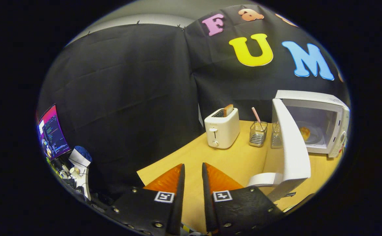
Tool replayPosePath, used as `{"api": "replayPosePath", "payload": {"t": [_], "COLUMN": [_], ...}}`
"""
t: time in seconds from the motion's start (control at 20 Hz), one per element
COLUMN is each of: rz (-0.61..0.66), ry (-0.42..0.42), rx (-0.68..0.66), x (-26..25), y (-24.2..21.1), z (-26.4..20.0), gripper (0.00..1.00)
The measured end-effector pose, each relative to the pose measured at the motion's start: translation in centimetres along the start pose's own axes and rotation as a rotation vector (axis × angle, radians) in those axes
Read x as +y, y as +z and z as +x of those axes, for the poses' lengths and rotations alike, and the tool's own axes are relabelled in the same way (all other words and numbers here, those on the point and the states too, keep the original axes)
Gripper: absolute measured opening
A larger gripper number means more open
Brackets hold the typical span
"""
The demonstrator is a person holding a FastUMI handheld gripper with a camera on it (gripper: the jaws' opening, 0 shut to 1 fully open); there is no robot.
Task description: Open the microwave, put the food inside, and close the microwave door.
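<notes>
- We are seeing the microwave (322, 126) sitting on the counter (233, 160) at about two o'clock from the hand-held gripper (193, 170), well beyond its fingers, its open cavity facing toward us and slightly leftward.
- Its door (292, 147) is standing swung wide open, hinged on the left side, its long axis running upright and its edge pointing toward us.
- The food (305, 132), a small golden piece, is resting on the plate (314, 135) inside the cavity.
- The hand-held gripper is hovering over the near counter edge, its fingers standing nearly together with a narrow gap, pinching nothing and touching nothing.
- A toaster (222, 129) with a slice of bread (228, 109) is standing at twelve o'clock, well ahead of the fingers.
- Two wire holders (258, 133) are standing between toaster and door.
</notes>
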State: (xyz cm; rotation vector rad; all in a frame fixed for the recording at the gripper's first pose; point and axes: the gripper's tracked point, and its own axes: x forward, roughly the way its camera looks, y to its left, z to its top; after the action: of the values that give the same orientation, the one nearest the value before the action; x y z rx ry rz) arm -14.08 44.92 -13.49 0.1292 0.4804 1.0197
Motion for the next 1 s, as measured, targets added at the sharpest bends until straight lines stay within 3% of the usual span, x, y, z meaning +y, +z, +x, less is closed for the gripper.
{"api": "replayPosePath", "payload": {"t": [0.1, 0.35, 0.4, 0.65, 1.0], "rz": [0.024, 0.015, 0.025, 0.005, 0.060], "ry": [0.002, -0.082, -0.083, -0.164, -0.333], "rx": [0.034, 0.049, 0.045, 0.034, 0.030], "x": [-0.5, -3.4, -3.5, -6.2, -12.7], "y": [-1.1, -1.9, -1.8, -1.9, -2.3], "z": [0.3, -0.2, -0.6, -2.2, -5.1], "gripper": [0.14, 0.14, 0.09, 0.08, 0.08]}}
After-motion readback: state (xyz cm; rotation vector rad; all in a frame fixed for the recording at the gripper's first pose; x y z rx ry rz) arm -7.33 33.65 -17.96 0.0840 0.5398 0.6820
